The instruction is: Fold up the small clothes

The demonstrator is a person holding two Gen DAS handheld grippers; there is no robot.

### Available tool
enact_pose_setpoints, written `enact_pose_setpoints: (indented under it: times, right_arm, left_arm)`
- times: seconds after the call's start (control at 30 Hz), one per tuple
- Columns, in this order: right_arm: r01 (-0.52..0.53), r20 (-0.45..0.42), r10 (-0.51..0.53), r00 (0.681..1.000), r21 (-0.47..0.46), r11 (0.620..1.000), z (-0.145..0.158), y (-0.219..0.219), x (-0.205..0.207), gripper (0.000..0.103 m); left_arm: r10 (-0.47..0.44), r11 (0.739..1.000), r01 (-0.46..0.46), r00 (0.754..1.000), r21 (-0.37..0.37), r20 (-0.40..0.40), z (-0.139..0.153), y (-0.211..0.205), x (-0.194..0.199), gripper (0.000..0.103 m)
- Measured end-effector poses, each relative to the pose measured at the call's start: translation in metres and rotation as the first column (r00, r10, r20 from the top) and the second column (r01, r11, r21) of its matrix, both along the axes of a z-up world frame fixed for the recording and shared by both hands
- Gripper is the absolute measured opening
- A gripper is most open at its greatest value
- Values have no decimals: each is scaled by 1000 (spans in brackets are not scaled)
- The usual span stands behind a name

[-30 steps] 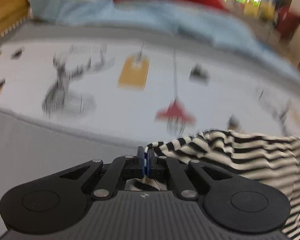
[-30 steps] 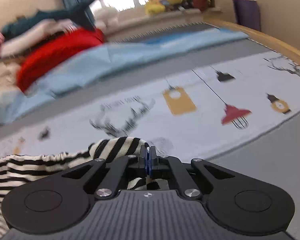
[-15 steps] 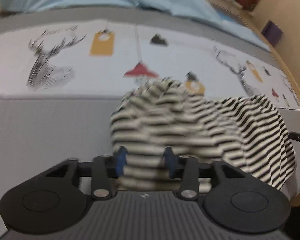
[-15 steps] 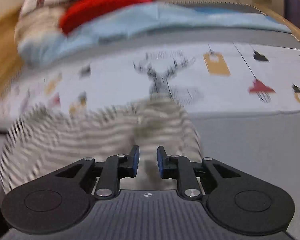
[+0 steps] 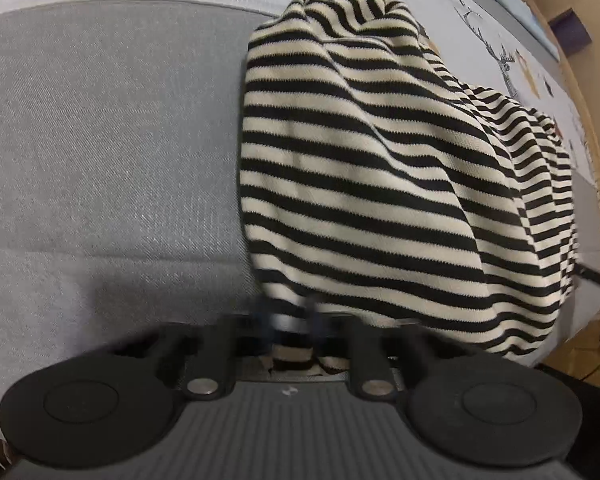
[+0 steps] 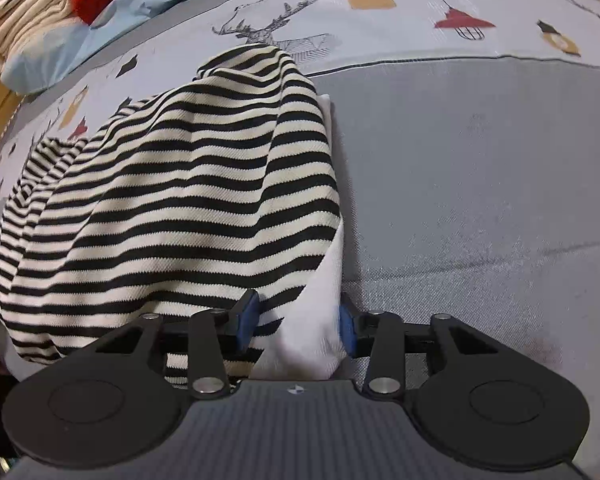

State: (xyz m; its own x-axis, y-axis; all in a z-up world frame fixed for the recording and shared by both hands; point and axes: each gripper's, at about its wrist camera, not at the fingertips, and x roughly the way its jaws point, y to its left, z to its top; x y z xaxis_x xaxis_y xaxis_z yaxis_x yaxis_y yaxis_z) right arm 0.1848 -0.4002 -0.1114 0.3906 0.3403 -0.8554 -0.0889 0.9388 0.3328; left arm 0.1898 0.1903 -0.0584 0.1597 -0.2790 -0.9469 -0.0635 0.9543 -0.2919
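A black-and-cream striped garment (image 5: pixel 380 168) lies rumpled on the grey bed cover (image 5: pixel 100 140); it also shows in the right wrist view (image 6: pixel 188 184), with a white inner layer (image 6: pixel 320 312) at its near right edge. My left gripper (image 5: pixel 290 322) is open, blurred, its jaws apart on either side of the garment's near left hem. My right gripper (image 6: pixel 298 320) is open, its blue pads (image 6: pixel 247 314) on either side of the near right corner without pinching it.
A printed sheet with deer and lamp drawings (image 6: pixel 380 12) covers the bed beyond the garment. A pile of red, cream and light-blue bedding (image 6: pixel 60 8) lies at the far left. The bed's wooden edge (image 5: pixel 580 80) runs along the right.
Both grippers held the garment up shut, then opened and let it drop onto the bed. Both have lowered toward the bed and now look down on it.
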Motion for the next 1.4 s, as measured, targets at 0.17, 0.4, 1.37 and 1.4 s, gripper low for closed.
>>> enact_pose_setpoints:
  times: [0.17,0.4,1.37,1.4]
  right_arm:
    - [88,142,-99,985,85,993,42,-24,-6,7]
    - [96,122,-99,988,30,995,50,-35,-26,7]
    - [-32,289,70,955,-132,991,58,39,-29,21]
    - [-32,312,71,947,-128,991,61,42,-25,21]
  left_arm:
    - [8,999,-19,974,44,226,60,7,-13,4]
    - [-63,983,56,997,173,36,36,4,-43,3]
    - [46,993,-84,919,81,392,71,-34,-25,37]
    - [51,993,-92,909,78,415,70,-41,-18,37]
